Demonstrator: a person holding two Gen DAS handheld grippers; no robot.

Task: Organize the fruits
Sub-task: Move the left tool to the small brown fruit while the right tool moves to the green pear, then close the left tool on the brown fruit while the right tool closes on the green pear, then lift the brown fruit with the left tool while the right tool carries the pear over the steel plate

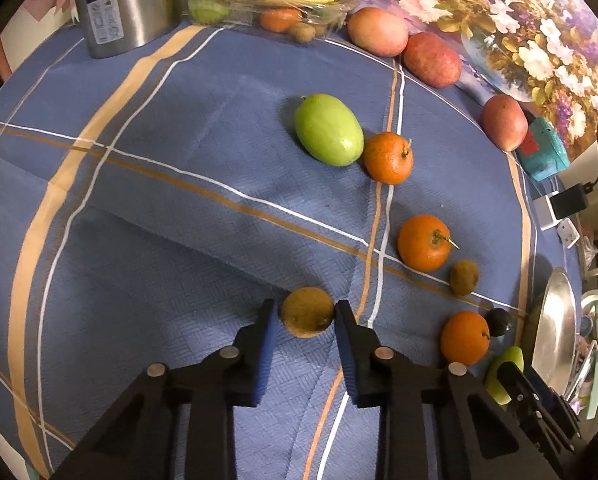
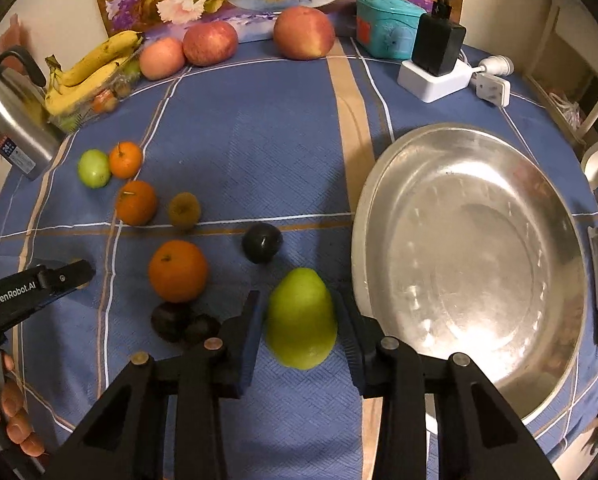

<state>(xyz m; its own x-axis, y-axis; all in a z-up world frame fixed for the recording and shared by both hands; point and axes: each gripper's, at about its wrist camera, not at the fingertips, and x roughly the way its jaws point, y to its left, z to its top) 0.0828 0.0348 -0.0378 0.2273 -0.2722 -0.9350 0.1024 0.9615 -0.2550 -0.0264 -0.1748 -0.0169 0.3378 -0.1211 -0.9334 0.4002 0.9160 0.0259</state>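
Observation:
My left gripper (image 1: 305,314) has its pads on both sides of a brown kiwi (image 1: 307,312) resting on the blue cloth. My right gripper (image 2: 301,312) is shut on a green pear (image 2: 301,320), just left of the steel bowl (image 2: 471,264). Loose fruit lies on the cloth: a green mango (image 1: 328,129), three oranges (image 1: 388,157) (image 1: 424,242) (image 1: 464,338), a small kiwi (image 1: 464,277) and a dark plum (image 2: 261,242). The right gripper shows at the lower right of the left wrist view (image 1: 539,400).
Apples (image 2: 304,32) line the back by a flower picture. Bananas (image 2: 95,68) lie on a clear tray, with a steel kettle (image 2: 15,120) at the left. A teal box (image 2: 387,26), a power strip with charger (image 2: 435,68) and two dark fruits (image 2: 183,322) are also there.

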